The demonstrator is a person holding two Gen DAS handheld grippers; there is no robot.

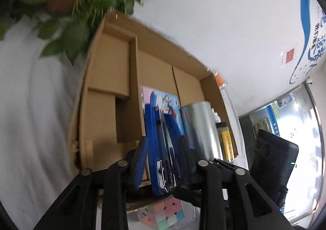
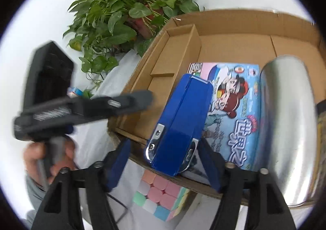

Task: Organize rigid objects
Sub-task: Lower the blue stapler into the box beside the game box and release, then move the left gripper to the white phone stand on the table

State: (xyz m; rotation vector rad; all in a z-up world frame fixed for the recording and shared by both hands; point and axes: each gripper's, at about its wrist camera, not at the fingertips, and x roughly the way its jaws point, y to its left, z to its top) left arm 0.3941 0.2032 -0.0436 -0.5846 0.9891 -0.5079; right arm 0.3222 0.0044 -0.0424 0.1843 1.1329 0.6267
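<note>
The blue stapler (image 2: 179,124) is lying in the cardboard box (image 2: 234,18), its rear end overhanging the near wall, resting partly on a cartoon-printed puzzle box (image 2: 242,107); a shiny metal cylinder (image 2: 285,124) is standing just beside that box. The right gripper (image 2: 165,160) is sitting with its blue fingers (image 2: 119,160) spread on either side of the stapler — the pads are not pressing it; the left gripper (image 1: 163,154) is likewise standing parted around the stapler's sides, apparently without clamping. A pastel puzzle cube (image 2: 161,197) is lying outside, below the box's near edge; a potted plant (image 2: 130,10) is standing behind — leaves trailing.
</note>
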